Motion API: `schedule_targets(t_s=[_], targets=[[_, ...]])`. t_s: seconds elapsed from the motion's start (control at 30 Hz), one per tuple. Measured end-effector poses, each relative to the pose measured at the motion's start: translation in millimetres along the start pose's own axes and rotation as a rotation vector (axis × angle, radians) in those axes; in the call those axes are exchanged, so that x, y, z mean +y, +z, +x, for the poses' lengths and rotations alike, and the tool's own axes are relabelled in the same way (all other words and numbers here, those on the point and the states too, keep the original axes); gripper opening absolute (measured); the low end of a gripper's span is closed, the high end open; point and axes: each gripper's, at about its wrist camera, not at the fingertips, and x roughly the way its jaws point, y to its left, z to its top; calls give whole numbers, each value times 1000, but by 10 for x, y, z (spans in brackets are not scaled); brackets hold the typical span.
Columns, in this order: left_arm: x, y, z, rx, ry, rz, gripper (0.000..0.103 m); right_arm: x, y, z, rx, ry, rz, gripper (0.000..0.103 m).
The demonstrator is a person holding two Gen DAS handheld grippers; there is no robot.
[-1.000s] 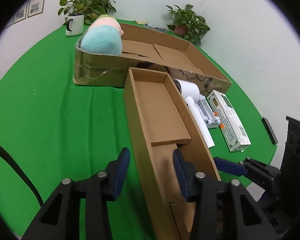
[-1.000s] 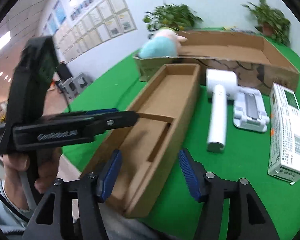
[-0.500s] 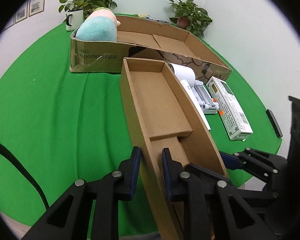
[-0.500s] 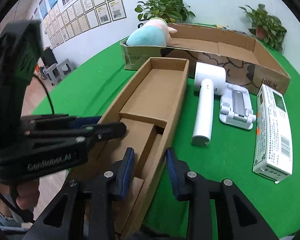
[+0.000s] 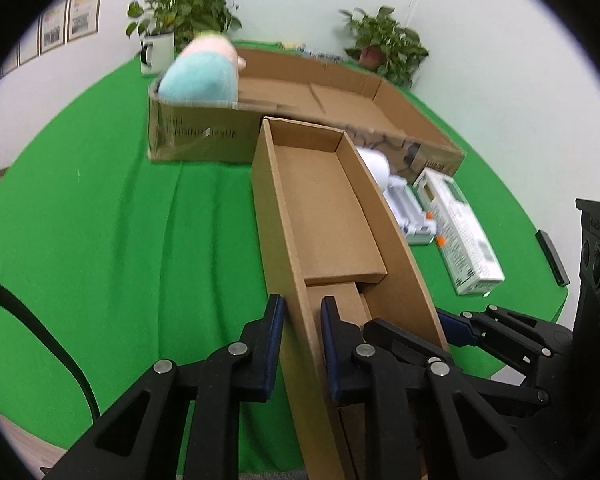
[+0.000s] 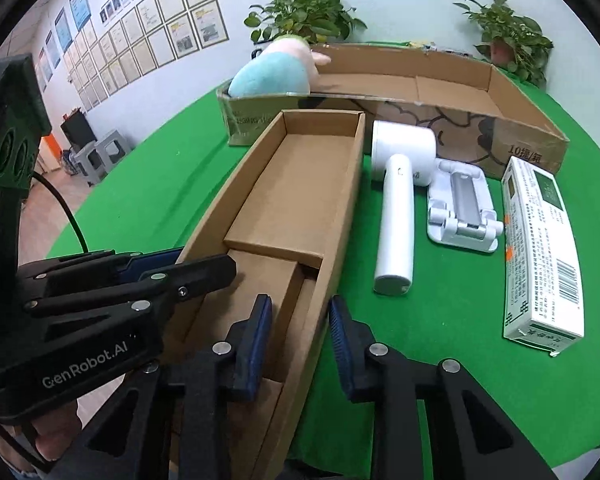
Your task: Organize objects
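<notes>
A long narrow cardboard box [image 5: 324,216] [image 6: 296,196] lies on the green table, open on top, with a raised cardboard insert inside. My left gripper [image 5: 300,320] is shut on the box's left wall near its close end. My right gripper [image 6: 300,320] is shut on the box's right wall at the same end. A white handheld device [image 6: 398,188], a white stand [image 6: 462,208] and a white-and-green carton [image 6: 540,248] lie right of the box.
A large low cardboard tray [image 5: 320,96] [image 6: 420,92] stands across the back with a plush toy [image 5: 200,74] [image 6: 276,70] at its left end. Potted plants [image 5: 180,8] stand behind. A black bar [image 5: 552,252] lies by the table's right edge.
Both grippers have closed from wide open onto the box's side walls. The view has shifted and the box's near end seems raised a little.
</notes>
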Motion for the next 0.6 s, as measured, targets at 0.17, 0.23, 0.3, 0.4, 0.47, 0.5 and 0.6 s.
schedule_targets(t_s=[0.17,0.23,0.3,0.4,0.47,0.5,0.6], targets=[[-100,144,-219,-90,3,29,17,31,82,-247,-95,-8,-1,27],[-151,214,-284,-119,3,40,17,32,125,-339,-131,-12,-2,27],[-190,269,-323,-140,0,47,16,19,174,-413,-159,-17,1,26],[-233,383,-373,-167,-13,51,16,-9,260,-527,-194,-30,6,26],[-274,441,-385,-178,-20,61,16,-32,311,-597,-213,-42,10,26],[-294,465,-393,-181,-22,66,16,-40,329,-630,-221,-47,13,26],[-347,536,-385,-190,-20,84,15,-60,374,-699,-239,-62,17,26]])
